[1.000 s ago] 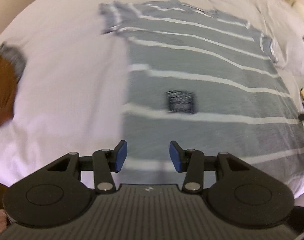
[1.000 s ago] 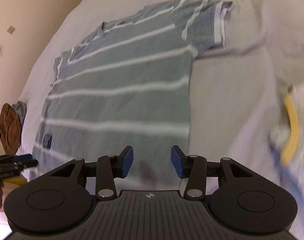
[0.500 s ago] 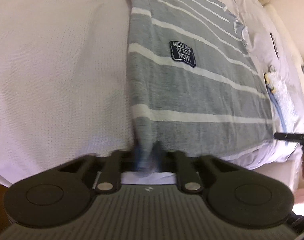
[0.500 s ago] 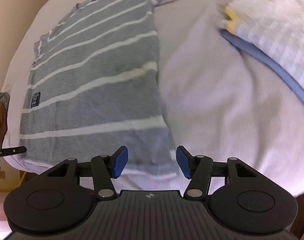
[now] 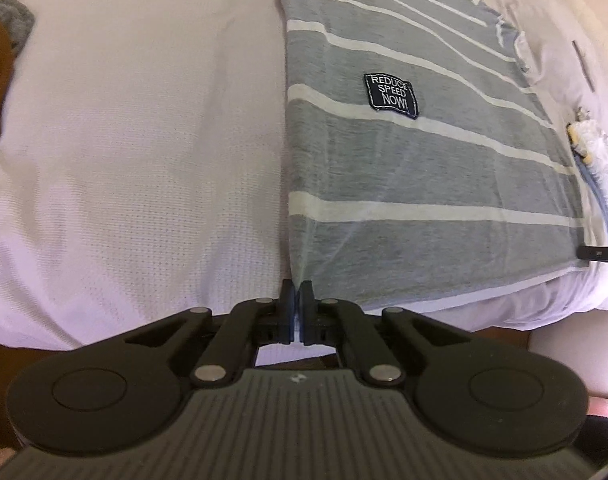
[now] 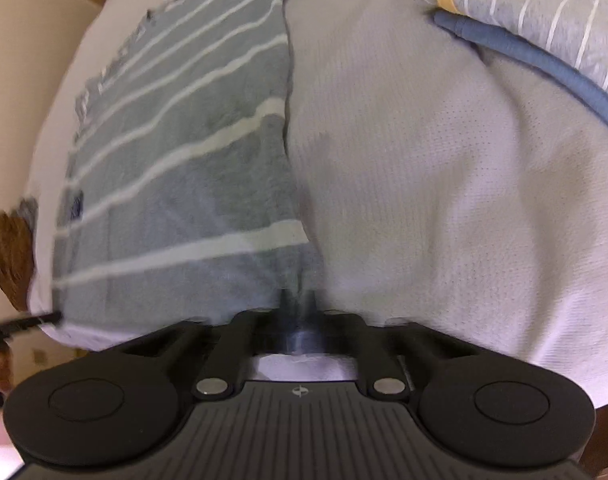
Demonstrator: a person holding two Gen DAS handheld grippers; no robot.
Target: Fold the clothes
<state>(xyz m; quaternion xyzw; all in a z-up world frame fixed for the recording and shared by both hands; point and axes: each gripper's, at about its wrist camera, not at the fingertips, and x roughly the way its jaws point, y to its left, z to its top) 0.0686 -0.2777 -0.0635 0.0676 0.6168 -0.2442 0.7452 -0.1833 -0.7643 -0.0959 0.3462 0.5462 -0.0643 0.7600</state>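
Moved: both claws came down to the shirt's near edge and snapped shut.
Left claw: pinching the striped shirt at its corner.
Right claw: pinching the other corner.
Shirt: flat on the bed, stretching away from both claws.
Why: two held corners can lift together for folding.

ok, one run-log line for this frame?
stage: grasp hem | left gripper: shut on striped t-shirt corner | right gripper: shut on other corner | shirt flat on bed
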